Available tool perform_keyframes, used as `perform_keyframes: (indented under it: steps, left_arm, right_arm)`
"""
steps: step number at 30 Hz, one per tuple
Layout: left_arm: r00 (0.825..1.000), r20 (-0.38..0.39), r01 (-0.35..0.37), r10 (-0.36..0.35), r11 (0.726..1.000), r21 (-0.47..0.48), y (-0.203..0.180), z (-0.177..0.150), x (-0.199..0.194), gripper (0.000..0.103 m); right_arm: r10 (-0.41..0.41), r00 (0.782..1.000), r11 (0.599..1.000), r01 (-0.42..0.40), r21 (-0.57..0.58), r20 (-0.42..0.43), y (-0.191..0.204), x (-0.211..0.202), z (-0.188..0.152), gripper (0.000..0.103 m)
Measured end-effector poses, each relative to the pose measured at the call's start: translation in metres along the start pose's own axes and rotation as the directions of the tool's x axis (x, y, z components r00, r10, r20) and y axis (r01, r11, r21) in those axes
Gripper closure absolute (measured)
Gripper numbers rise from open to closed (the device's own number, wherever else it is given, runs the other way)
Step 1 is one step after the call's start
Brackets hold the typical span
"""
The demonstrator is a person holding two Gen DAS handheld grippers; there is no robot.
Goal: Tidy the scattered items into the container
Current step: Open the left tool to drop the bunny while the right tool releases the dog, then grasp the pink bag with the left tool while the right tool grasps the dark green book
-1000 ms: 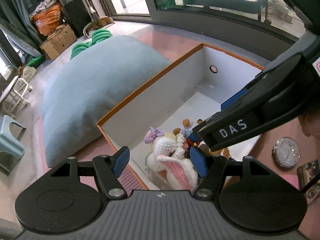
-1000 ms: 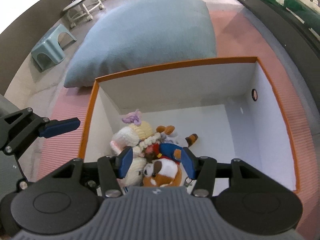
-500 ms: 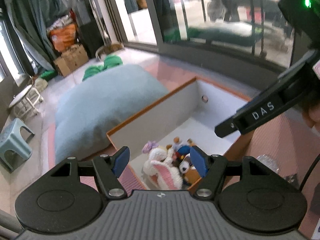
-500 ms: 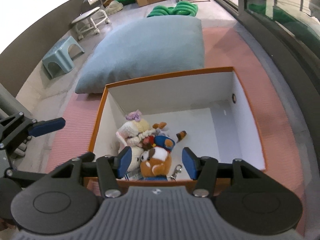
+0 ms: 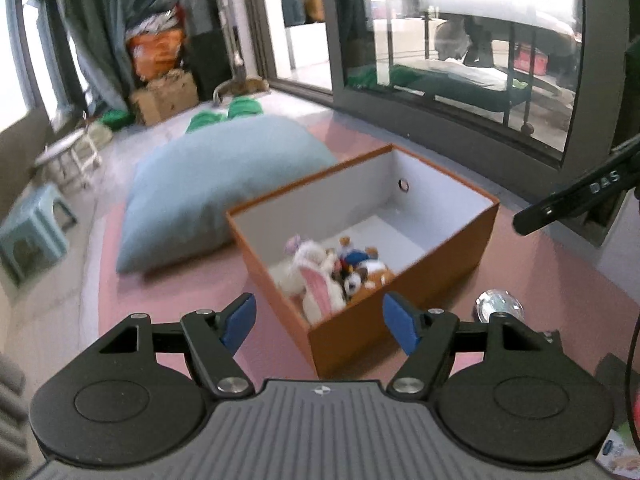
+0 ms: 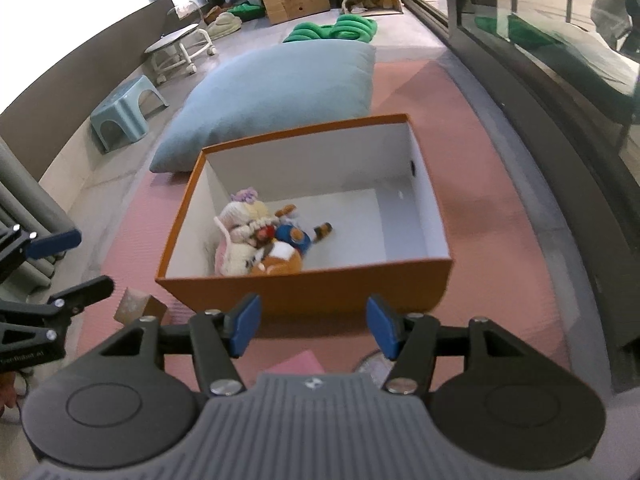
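1. Stools first, at the far left: one pale green plastic stool (image 6: 122, 117) and one white round stool (image 6: 181, 47) on the bare floor, well apart from the work.
2. Left gripper (image 5: 319, 323) is empty, its blue pads spread wide, held above the pink mat (image 5: 172, 300) near the box's corner.
3. One small brown cube (image 6: 138, 306) lies on the mat just beside the box's near-left corner, not yet put away.
4. One blue cushion (image 6: 276, 96) lies beyond the box, touching or nearly touching its far wall.
5. One orange box (image 6: 304, 288), white inside, sits open on the mat; this is the container.
6. Inside, at its left end, I count two plush toys: a white and pink crocheted bunny (image 6: 240, 232) and a brown and white dog in blue (image 6: 286, 250), pressed together. More may be hidden among them.
7. Right gripper (image 6: 313, 330) is likewise empty with pads wide apart, short of the box's near wall.
8. One pink card (image 6: 298, 362) and one round glittery disc (image 5: 499, 304) lie on the mat below the right gripper.
9. Risk, as I judge it: the card and disc are flat, so pads may slide off or shove them along the mat; a low reach could also knock the light box askew.
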State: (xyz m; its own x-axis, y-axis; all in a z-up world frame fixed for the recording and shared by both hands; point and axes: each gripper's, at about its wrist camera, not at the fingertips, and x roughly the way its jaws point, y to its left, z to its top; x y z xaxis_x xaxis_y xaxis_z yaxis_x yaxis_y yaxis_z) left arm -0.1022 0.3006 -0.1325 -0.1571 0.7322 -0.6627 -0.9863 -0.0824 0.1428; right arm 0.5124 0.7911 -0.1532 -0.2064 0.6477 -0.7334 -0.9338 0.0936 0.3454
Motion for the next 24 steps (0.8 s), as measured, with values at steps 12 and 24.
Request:
perform_keyframes:
  steps: [12, 24]
  left_arm:
    - [0.989, -0.102, 0.093, -0.104, 0.99, -0.106, -0.024, -0.088, -0.014, 0.019]
    - [0.952, -0.187, 0.211, -0.241, 0.963, -0.166, -0.051, -0.153, -0.034, 0.019]
  right_arm:
    - [-0.015, 0.995, 0.99, 0.001, -0.144, -0.101, -0.025, -0.016, -0.073, 0.037]
    - [-0.064, 0.982, 0.971, 0.02, -0.239, -0.176, -0.056, -0.028, -0.133, 0.034]
